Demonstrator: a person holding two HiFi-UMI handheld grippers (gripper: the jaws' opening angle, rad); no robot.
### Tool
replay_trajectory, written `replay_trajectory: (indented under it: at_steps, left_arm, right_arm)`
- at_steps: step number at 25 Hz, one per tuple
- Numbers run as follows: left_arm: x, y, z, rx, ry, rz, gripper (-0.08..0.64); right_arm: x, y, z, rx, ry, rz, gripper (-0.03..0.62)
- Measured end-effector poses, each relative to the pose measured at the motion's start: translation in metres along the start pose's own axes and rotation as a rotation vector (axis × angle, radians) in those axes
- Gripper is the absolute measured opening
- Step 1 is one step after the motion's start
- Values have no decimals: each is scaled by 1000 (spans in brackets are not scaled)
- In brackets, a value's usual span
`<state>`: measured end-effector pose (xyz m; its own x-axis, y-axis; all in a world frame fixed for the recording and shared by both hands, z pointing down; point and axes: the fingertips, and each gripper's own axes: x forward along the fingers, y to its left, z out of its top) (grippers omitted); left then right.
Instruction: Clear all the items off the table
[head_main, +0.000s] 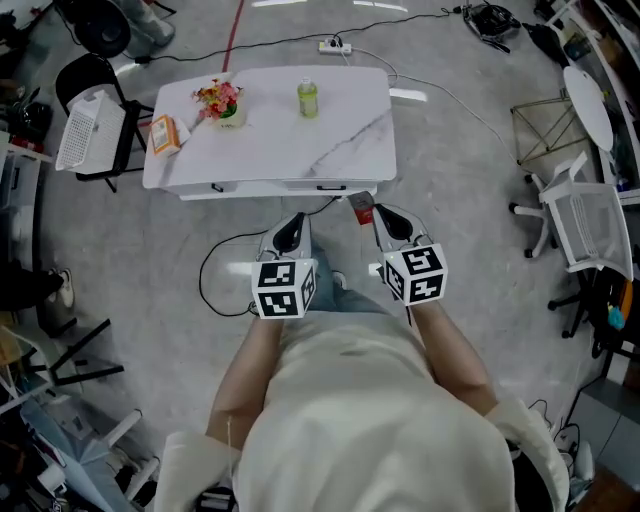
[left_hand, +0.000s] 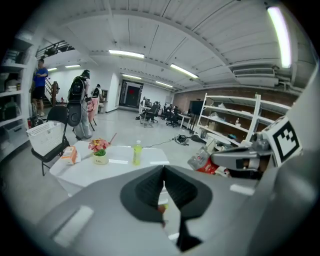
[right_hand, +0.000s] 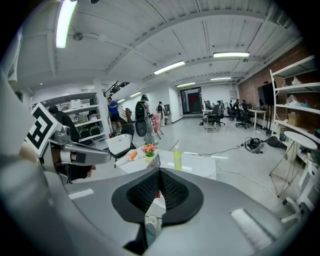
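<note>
A white table stands ahead of me. On it are an orange box at the left, a small pot of flowers and a green bottle. My left gripper and right gripper hover side by side short of the table's front edge. Both are shut with nothing between the pads. The left gripper view shows the closed jaws below the bottle; the right gripper view shows the same. A crumpled red and white packet sits just beside the right gripper's tip; contact cannot be told.
A black chair with a white basket stands left of the table. A power strip and cables lie behind it, and a black cable loops on the floor near my feet. A white chair is at the right. People stand far off.
</note>
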<state>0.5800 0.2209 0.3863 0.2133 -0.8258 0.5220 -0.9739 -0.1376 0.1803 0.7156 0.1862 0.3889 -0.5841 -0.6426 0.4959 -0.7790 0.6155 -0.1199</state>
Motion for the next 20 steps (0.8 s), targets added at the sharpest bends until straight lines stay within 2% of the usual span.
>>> replay_trajectory:
  at_steps: [10, 20]
  left_arm:
    - [-40, 54, 5, -50, -51, 136, 9]
    - [-81, 156, 5, -116, -73, 233, 11]
  right_arm:
    - [31, 62, 31, -91, -18, 162, 0]
    - [87, 158, 65, -172, -24, 269, 0]
